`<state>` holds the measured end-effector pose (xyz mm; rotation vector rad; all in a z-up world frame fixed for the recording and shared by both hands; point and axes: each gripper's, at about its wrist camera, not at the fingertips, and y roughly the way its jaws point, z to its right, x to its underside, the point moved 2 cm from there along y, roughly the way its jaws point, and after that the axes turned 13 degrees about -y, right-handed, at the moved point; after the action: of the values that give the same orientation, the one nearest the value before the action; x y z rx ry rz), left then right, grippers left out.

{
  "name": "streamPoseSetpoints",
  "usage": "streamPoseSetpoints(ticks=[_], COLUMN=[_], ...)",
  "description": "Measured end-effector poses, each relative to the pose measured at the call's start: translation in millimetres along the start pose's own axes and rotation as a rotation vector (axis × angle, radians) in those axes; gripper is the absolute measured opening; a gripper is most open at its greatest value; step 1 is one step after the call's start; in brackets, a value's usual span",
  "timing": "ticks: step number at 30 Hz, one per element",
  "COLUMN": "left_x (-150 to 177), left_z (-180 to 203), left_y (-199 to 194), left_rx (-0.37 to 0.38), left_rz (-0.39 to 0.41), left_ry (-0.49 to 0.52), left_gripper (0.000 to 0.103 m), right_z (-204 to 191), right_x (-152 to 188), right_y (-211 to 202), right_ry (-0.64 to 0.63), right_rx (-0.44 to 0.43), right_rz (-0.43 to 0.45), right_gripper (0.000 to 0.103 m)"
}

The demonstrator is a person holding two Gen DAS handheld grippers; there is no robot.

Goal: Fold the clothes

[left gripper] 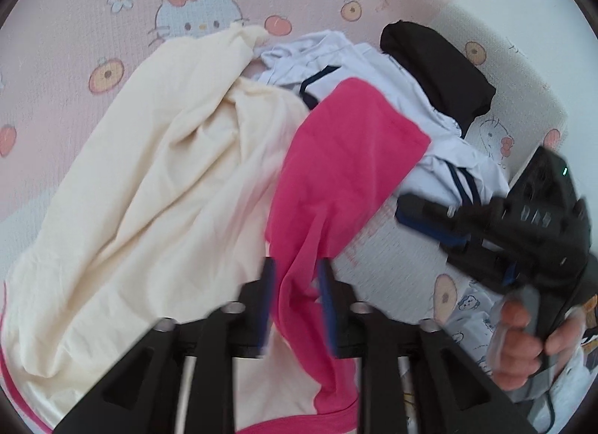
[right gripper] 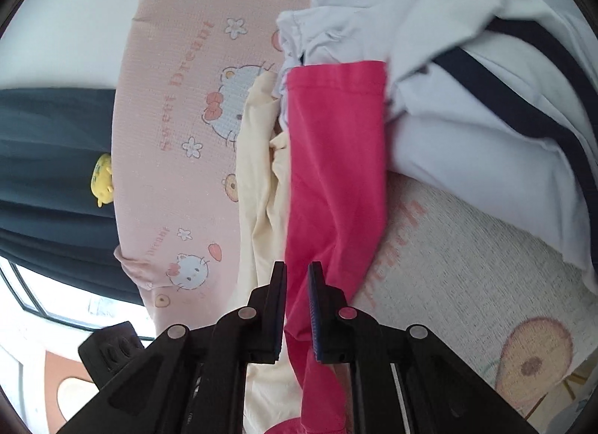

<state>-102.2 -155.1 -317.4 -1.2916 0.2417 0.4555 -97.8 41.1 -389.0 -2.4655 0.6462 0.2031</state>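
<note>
Two grippers on our soft pink sleeve (left gripper: 336, 172), a smooth tube of knit fabric on the creamy crumpled shirt (left gripper: 160, 172). Our left gripper (left gripper: 297, 303) has jaws spread, sleeve loose between them. Right gripper (right gripper: 297, 307) pinches the sleeve. At 1 o'clock: rumpled white garment (left gripper: 373, 79), folded black cloth (left gripper: 441, 71), all on the waffle-textured cartoon-cat sheet (left gripper: 74, 23).

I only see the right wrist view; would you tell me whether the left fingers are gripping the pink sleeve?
Observer: No. The left gripper straddles the pink sleeve with its fingers apart, apparently not pinching it.
Operator: Thank you. How does the cream garment lie?
Observer: The cream garment is spread wide and crumpled on the mat, beside the sleeve.
</note>
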Motion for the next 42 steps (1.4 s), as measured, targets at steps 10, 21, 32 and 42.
streamPoseSetpoints(ticks=[10,21,32,42], left_x=[-2.9,1.0,-4.5,-10.5], left_z=[29.9,53.3,32.7,7.5], left_y=[32.4,83.9,86.7,80.1], left_rx=[-0.092,-0.165,-0.141,-0.038], left_rz=[-0.024,-0.091,-0.049,-0.055], left_ry=[0.18,0.361,0.29,0.146], left_gripper=[0.056,0.056,0.019,0.018], right_z=[42.0,41.5,44.9,25.4], right_x=[-2.0,-3.6,-6.9,-22.9], right_y=[-15.5,2.9,19.4,42.6], right_ry=[0.171,0.189,0.187,0.076], right_rx=[0.005,-0.025,-0.022,0.013], right_rz=[0.074,0.055,0.022,-0.033], right_gripper=[0.046,0.053,0.054,0.062])
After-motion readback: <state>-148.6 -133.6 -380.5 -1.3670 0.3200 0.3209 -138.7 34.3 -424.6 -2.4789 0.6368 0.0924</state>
